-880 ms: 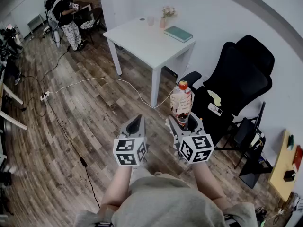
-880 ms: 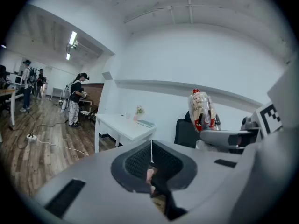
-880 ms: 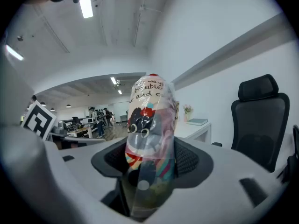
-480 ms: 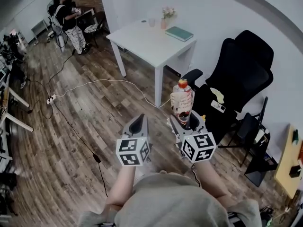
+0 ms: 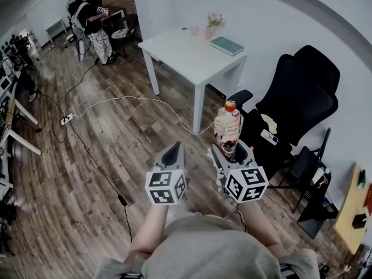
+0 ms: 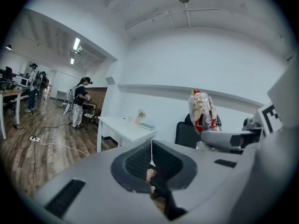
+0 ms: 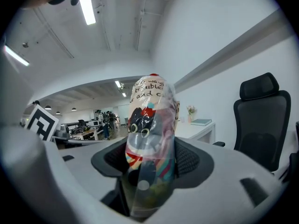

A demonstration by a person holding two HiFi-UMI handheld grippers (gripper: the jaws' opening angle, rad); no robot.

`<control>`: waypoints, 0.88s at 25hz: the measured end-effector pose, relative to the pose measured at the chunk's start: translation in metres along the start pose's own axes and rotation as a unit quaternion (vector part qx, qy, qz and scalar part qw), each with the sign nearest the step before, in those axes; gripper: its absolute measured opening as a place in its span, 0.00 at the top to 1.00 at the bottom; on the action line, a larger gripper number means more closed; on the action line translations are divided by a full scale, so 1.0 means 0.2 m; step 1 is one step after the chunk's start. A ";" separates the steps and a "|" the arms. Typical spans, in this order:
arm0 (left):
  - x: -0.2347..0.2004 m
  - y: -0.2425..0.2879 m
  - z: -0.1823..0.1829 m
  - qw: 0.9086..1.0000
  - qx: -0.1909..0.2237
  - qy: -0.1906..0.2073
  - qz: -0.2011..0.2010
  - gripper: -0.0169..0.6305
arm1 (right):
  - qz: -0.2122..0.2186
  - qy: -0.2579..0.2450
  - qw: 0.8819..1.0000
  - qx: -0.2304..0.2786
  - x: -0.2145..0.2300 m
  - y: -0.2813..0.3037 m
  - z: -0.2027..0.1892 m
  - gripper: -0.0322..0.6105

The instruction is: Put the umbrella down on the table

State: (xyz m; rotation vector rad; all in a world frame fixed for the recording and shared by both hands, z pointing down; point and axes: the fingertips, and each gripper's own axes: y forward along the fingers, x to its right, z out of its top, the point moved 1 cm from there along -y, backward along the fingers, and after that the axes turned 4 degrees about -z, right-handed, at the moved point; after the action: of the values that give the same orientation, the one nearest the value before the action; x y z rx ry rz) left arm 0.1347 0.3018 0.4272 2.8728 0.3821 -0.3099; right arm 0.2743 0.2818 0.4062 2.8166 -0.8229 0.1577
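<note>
One umbrella (image 5: 227,125) stands upright above the floor (image 5: 116,150), well apart from the one bench (image 5: 183,54).
Fingers of the right gripper (image 5: 231,149) clench its lower part; those of the left gripper (image 5: 174,148) are pressed together, empty.

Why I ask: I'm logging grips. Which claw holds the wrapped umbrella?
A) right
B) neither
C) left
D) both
A: the right claw clamps the umbrella between its pads, while the left claw is shut on nothing.
</note>
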 end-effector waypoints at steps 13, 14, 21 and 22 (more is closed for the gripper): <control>-0.05 0.07 0.00 1.000 0.002 -0.006 0.018 0.96 | 0.010 0.009 1.000 -0.005 0.05 0.09 0.01 0.53; -0.06 0.09 0.00 1.000 0.003 -0.007 0.019 0.96 | 0.011 0.009 1.000 -0.005 0.05 0.11 0.01 0.53; -0.20 0.22 0.05 1.000 0.004 -0.007 0.024 0.96 | 0.016 0.007 1.000 -0.002 0.05 0.30 0.03 0.53; -0.22 0.24 0.06 1.000 0.004 -0.007 0.024 0.96 | 0.016 0.008 1.000 -0.002 0.05 0.34 0.03 0.53</control>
State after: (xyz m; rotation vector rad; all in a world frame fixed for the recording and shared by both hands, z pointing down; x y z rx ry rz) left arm 0.1047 0.2430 0.4363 2.8804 0.3083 -0.3224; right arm 0.2462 0.2199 0.4119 2.7958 -0.8644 0.1820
